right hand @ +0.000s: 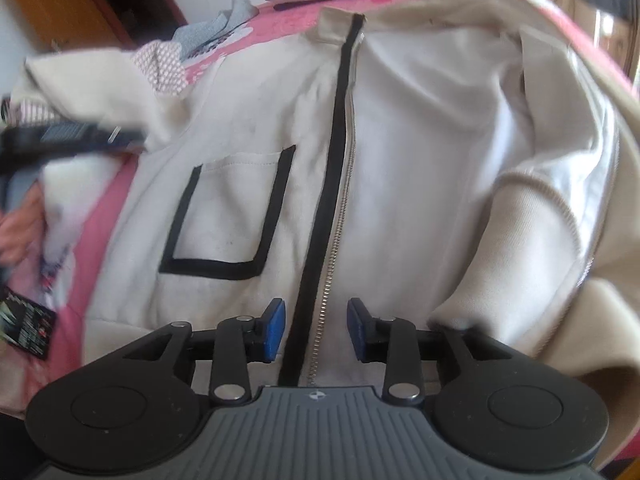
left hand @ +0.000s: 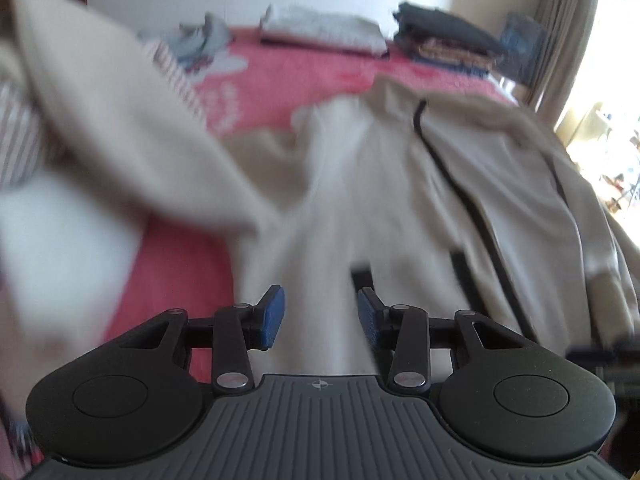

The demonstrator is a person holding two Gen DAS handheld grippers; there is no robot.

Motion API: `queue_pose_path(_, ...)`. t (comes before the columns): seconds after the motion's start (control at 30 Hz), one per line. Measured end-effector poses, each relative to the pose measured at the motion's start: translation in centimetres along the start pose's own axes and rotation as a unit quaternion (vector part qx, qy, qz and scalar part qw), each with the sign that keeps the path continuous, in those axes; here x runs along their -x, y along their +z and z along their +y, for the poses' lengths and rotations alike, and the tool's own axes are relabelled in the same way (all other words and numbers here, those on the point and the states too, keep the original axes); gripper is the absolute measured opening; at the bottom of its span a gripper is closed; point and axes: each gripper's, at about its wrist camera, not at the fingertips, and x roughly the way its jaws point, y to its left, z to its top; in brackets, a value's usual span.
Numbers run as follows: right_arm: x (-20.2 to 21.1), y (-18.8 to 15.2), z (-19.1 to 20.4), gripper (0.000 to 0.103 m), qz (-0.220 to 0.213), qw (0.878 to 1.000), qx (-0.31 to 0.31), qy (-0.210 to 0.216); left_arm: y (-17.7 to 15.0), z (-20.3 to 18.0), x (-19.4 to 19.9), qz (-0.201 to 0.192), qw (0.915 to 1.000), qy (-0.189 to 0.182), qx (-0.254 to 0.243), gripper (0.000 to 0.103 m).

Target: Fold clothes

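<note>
A beige zip jacket lies spread open on the pink bedsheet, lining up, with a black-edged zipper and a black-outlined inner pocket. My right gripper is open just above the zipper's lower end, nothing between its blue pads. My left gripper is open over the jacket's pale lining, holding nothing. A beige sleeve or flap hangs blurred at the left of the left wrist view. The other gripper shows at the left edge of the right wrist view.
Folded clothes are stacked at the far side of the bed: a white pile and a dark pile. Crumpled grey clothes lie at the back left. A curtain and bright window are on the right. A wooden cabinet stands behind.
</note>
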Motion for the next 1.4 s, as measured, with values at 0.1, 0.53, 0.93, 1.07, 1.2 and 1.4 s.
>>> queue_pose_path(0.1, 0.6, -0.2, 1.3, 0.036, -0.018, 0.996, 0.067, -0.065, -3.1, -0.4, 1.0, 0.018, 0.9998, -0.002, -0.01, 0.04)
queue_pose_path(0.53, -2.4, -1.2, 3.9, 0.036, 0.039, 0.985, 0.166, -0.006, -8.0, -1.9, 1.1, 0.024, 0.9951, 0.045, -0.084, 0.04)
queue_pose_path(0.93, -0.9, 1.3, 2.1, 0.035, -0.021, 0.998, 0.06, 0.023, 1.2, 5.1, 6.8, -0.153, 0.9813, 0.106, 0.051, 0.049)
queue_pose_path(1.07, 0.4, 1.2, 1.9, 0.035, -0.046, 0.998, 0.048, 0.022, 2.8, 4.7, 6.9, -0.177, 0.97, 0.164, 0.029, 0.049)
queue_pose_path(1.2, 0.6, 1.5, 1.0, 0.035, -0.056, 0.998, 0.034, 0.024, 4.7, 5.2, 8.4, -0.215, 0.9418, 0.258, 0.013, 0.05)
queue_pose_path(1.4, 0.3, 1.4, 0.7, 0.035, -0.059, 0.997, 0.023, 0.034, 9.0, 8.4, 9.2, -0.209, 0.9289, 0.305, -0.018, 0.06)
